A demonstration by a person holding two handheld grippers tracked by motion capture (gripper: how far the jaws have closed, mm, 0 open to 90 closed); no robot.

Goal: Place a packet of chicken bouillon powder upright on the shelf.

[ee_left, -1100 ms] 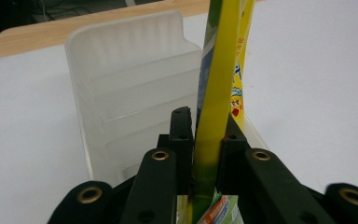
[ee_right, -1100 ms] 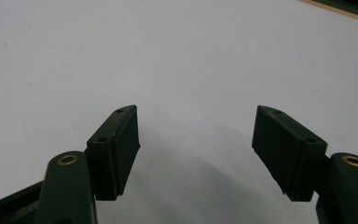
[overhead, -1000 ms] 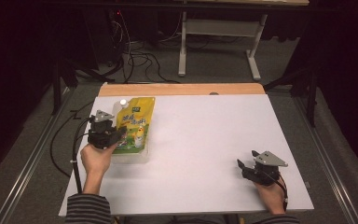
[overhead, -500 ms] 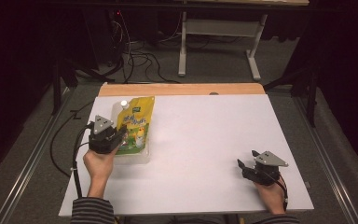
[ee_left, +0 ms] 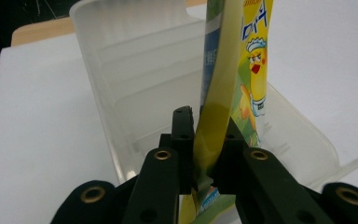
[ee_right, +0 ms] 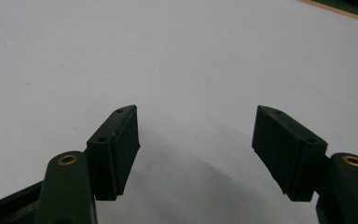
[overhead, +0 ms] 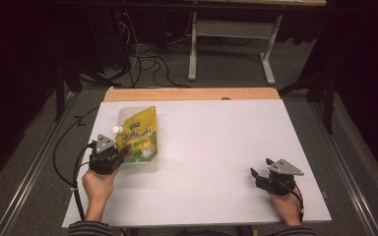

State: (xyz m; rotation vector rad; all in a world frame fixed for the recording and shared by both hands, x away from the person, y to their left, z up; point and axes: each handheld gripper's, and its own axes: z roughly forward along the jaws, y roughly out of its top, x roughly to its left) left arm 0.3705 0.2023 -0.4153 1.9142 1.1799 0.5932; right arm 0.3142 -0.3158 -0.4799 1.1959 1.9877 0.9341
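A yellow spouted pouch with a cartoon figure lies over a clear plastic tray at the table's left side. My left gripper is shut on the pouch's near end. In the left gripper view the black jaws pinch the pouch edge-on, with the tray behind and under it. My right gripper rests near the table's front right with its jaws apart. In the right gripper view the gripper stands open over bare white table.
The white table has a wooden strip along its far edge. Black cables trail off the left side. A grey desk frame and floor cables stand beyond the table.
My left gripper has drawn toward the near edge and lower, bringing the pouch with it. The right gripper has stayed where it was.
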